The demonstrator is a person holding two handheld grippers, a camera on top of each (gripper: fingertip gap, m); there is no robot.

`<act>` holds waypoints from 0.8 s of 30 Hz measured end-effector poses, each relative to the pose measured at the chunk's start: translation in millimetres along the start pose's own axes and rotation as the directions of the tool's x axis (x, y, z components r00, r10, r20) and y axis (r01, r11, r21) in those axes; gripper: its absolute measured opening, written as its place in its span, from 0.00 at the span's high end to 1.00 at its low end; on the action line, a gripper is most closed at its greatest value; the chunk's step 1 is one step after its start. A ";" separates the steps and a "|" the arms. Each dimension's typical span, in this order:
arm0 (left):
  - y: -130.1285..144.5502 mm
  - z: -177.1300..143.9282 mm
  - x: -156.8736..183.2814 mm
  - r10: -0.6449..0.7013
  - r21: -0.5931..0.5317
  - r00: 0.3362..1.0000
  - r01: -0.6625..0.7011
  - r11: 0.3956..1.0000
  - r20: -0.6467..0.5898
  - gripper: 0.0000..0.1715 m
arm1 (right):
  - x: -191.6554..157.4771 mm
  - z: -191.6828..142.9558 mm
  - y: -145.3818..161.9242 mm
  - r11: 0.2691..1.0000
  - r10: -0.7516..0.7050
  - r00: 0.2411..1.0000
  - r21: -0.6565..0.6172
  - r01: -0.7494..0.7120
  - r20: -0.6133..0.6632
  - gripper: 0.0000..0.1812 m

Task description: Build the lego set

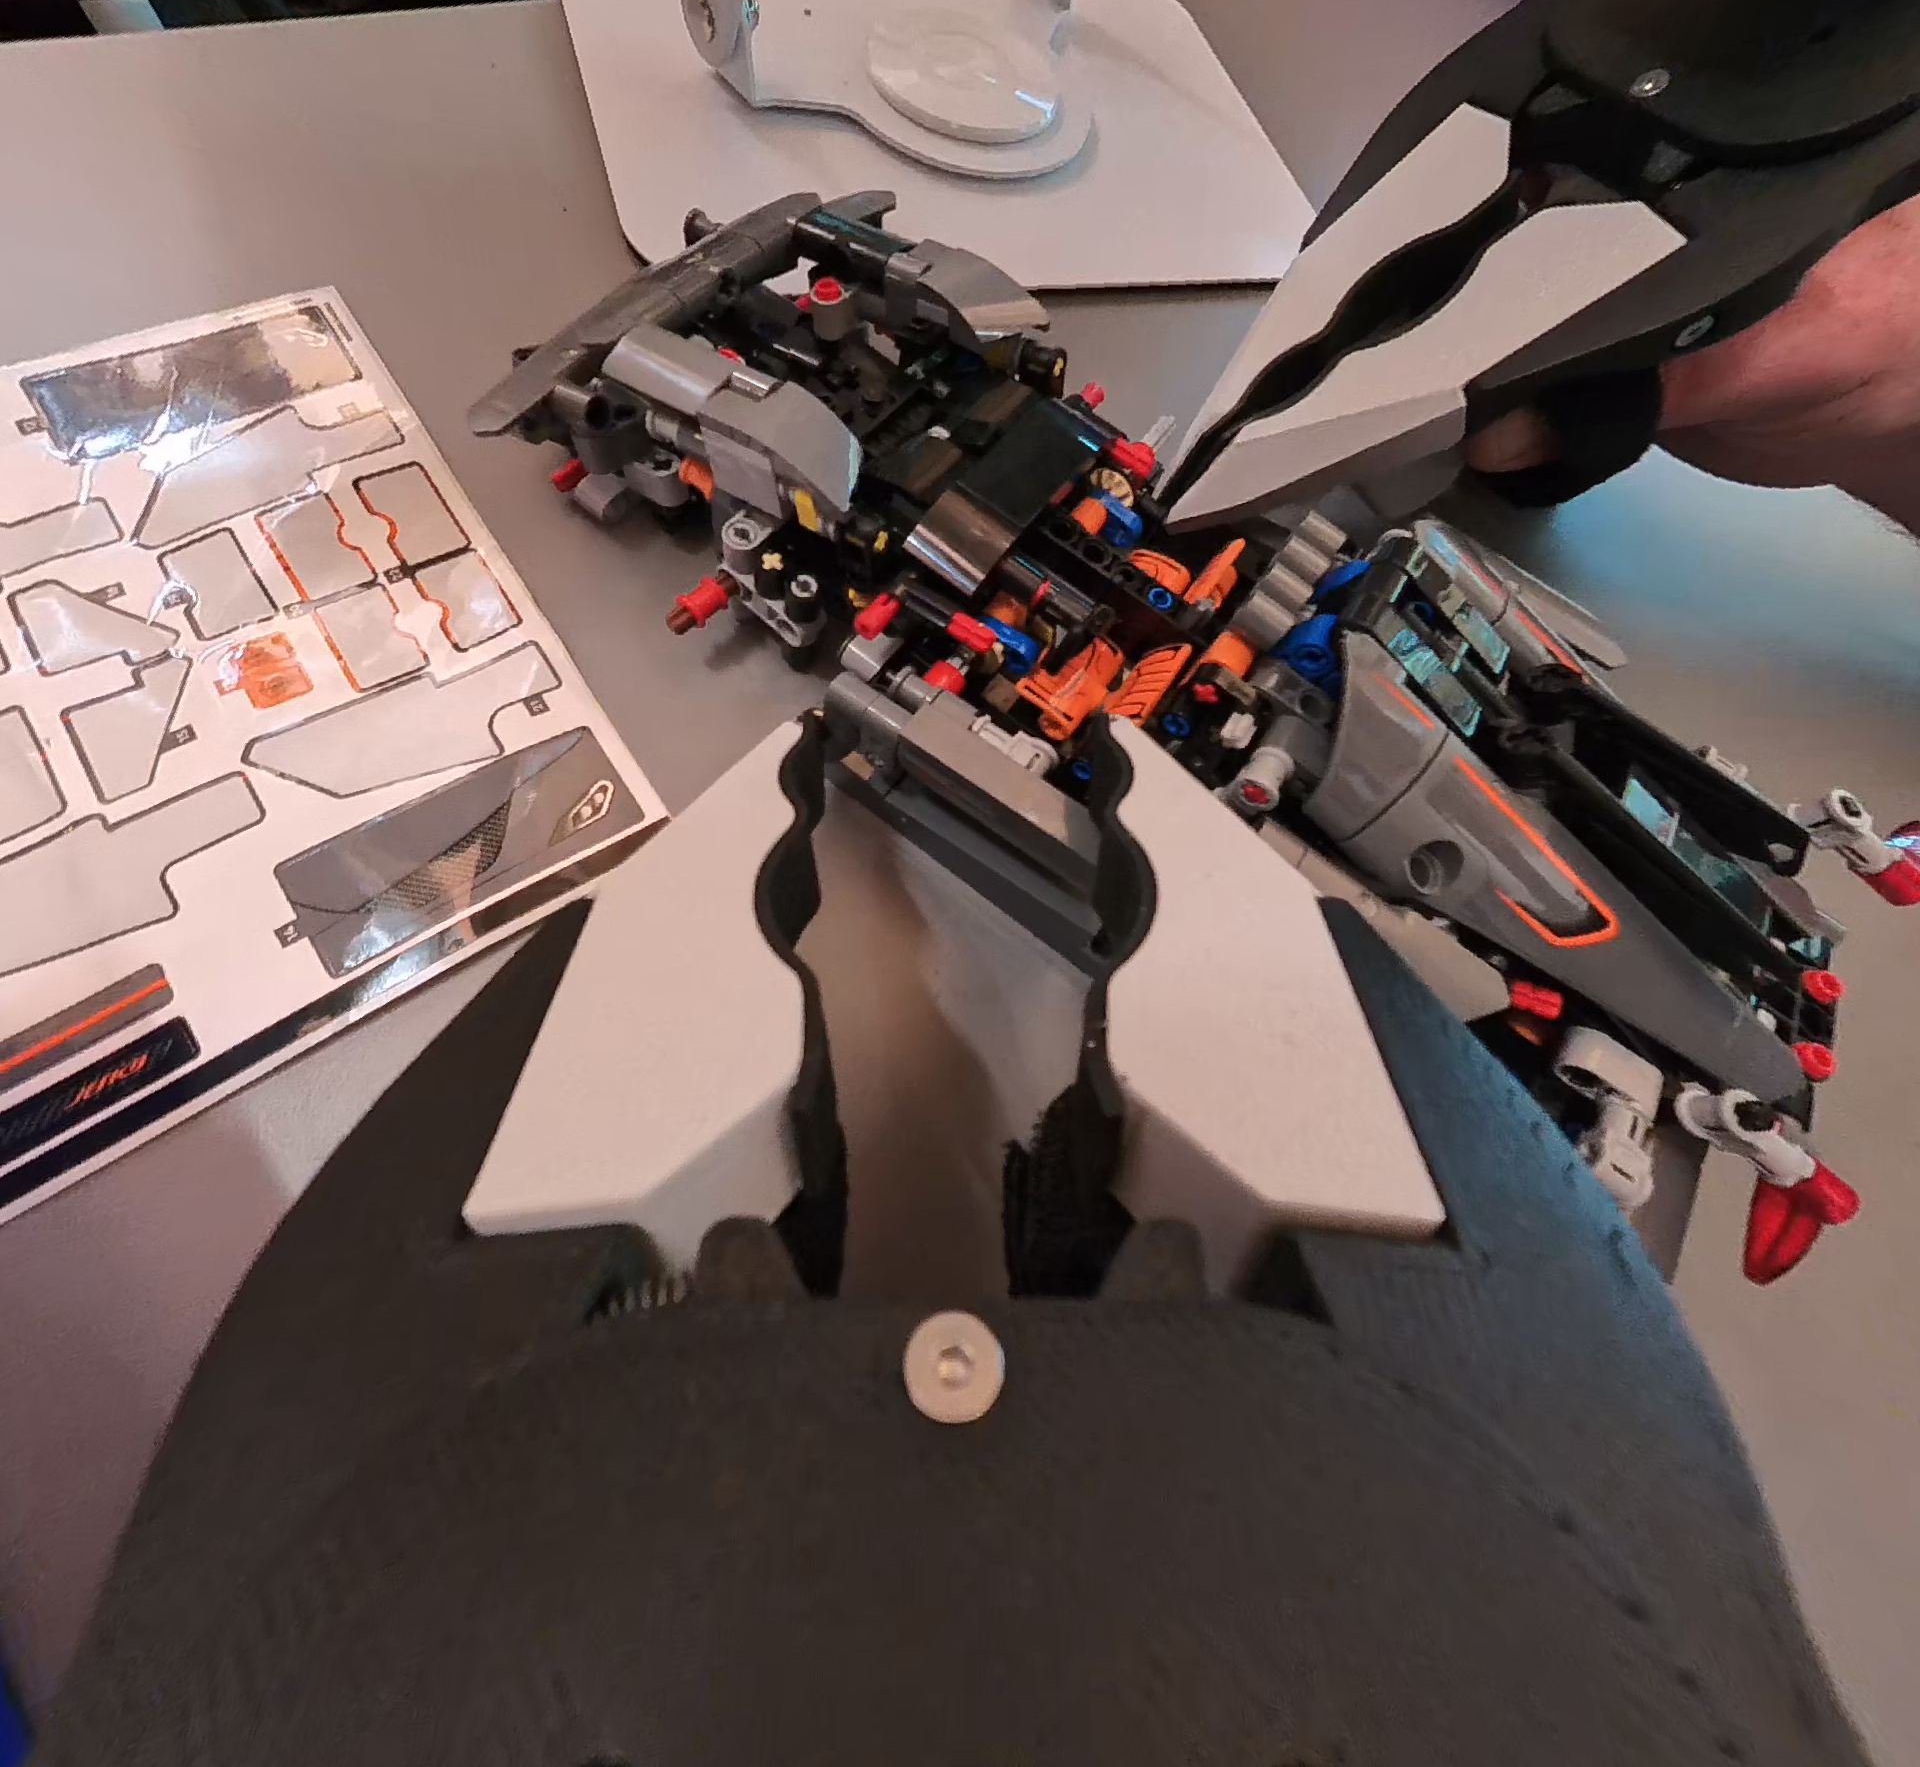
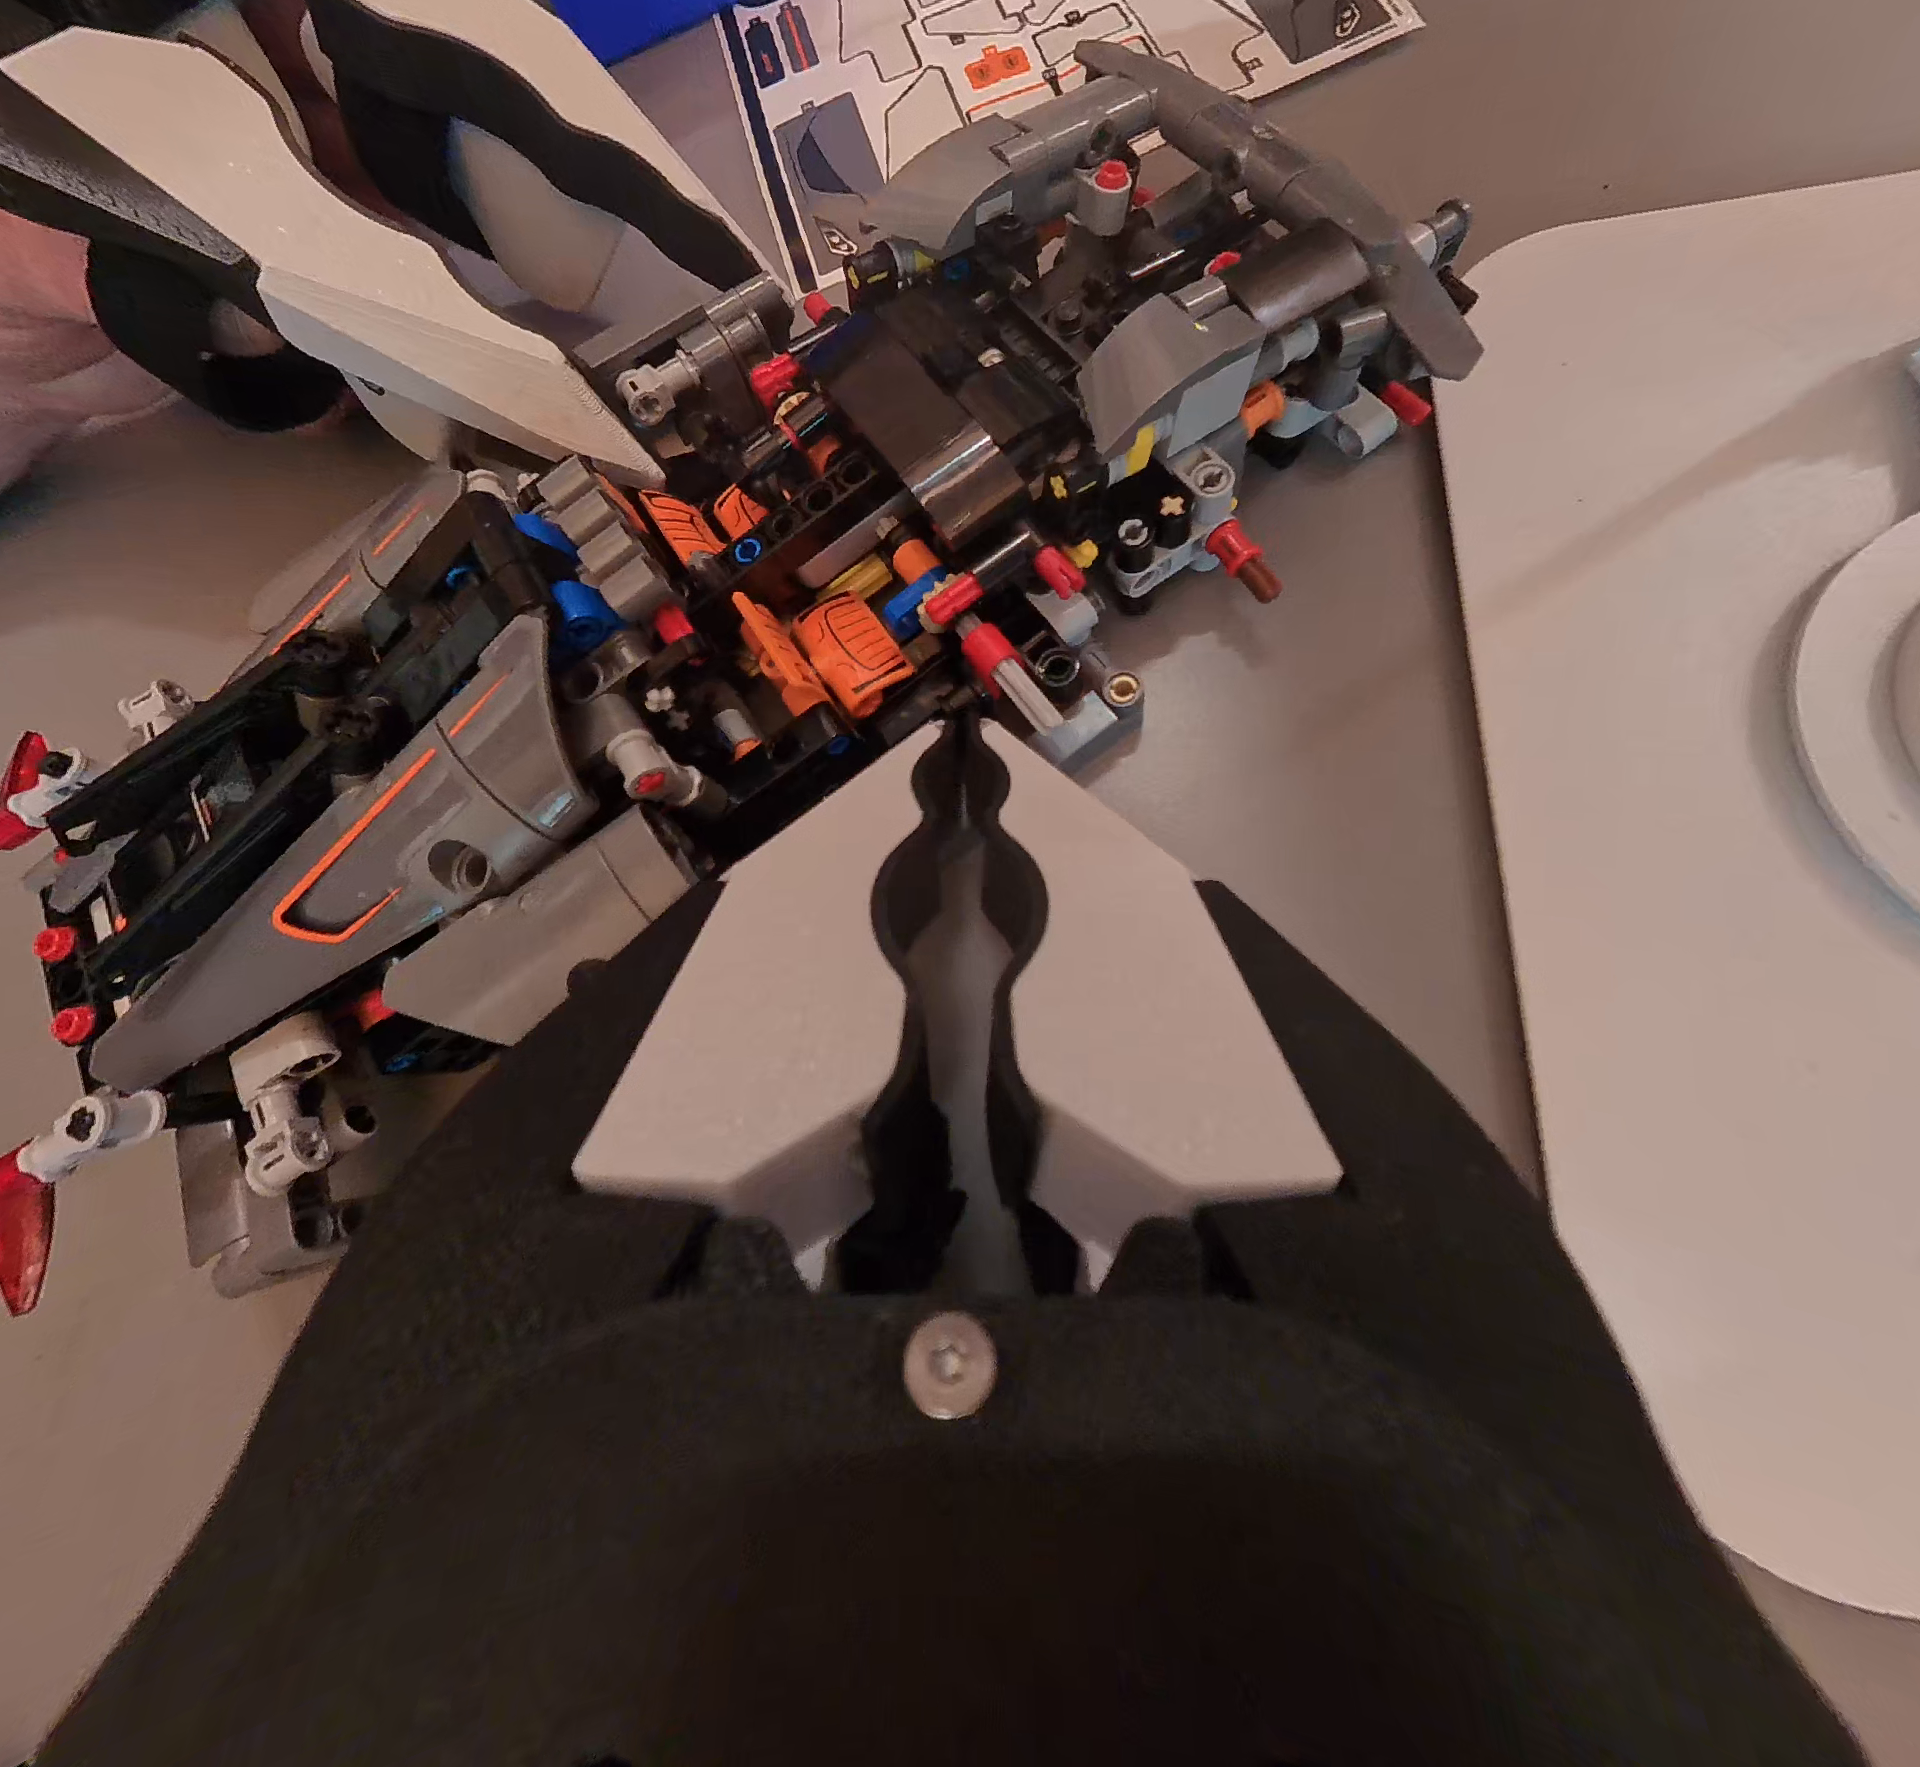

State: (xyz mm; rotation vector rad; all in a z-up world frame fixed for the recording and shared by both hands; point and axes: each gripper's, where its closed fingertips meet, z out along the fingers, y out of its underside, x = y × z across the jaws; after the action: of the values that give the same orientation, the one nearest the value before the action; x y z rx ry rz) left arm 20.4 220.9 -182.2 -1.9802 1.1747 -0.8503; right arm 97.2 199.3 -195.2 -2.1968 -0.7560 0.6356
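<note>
While the glossy white sticker sheet (image 1: pixel 260 637) lies leftmost, the left gripper (image 1: pixel 961 751), jaws pinching its grey side panel, should steady the grey-black-orange brick car (image 1: pixel 1039 574) mid-table; right gripper (image 1: pixel 1169 486), jaws pressed together, pushes gently.

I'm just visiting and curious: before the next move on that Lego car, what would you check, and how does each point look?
1. Left gripper has hold of the car: ok, its fingers straddle a grey side panel.
2. Right gripper shut: ok, tips together at the car's edge.
3. Right gripper holds a piece: cannot tell.
4. Car rests on the table: ok.
5. Sticker sheet out of the way: ok, beside the car.
</note>
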 end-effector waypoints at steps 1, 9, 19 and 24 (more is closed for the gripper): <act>0.6 0.5 0.1 0.000 -0.004 1.000 0.000 1.000 0.000 0.71 | 0.0 0.0 0.0 1.000 -0.001 1.000 0.000 0.001 0.000 1.00; 0.7 2.2 -0.5 -0.033 -0.008 0.999 0.033 0.999 -0.006 0.71 | 0.1 0.7 0.1 1.000 -0.004 1.000 -0.001 0.004 -0.003 1.00; -0.6 -2.9 2.3 -0.081 0.019 0.995 0.082 0.996 -0.050 0.69 | 0.2 0.7 -0.6 1.000 0.023 0.999 0.002 -0.023 0.023 1.00; 0.6 -7.9 -1.6 -0.059 0.023 0.998 0.060 0.998 -0.036 0.66 | 0.2 0.5 -0.8 1.000 0.030 0.999 0.004 -0.030 0.031 1.00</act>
State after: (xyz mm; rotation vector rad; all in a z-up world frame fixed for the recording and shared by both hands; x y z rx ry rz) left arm 13.2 220.4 -178.6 -1.9969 1.1252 -0.9288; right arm 96.8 200.1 -195.0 -2.2030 -0.7380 0.6872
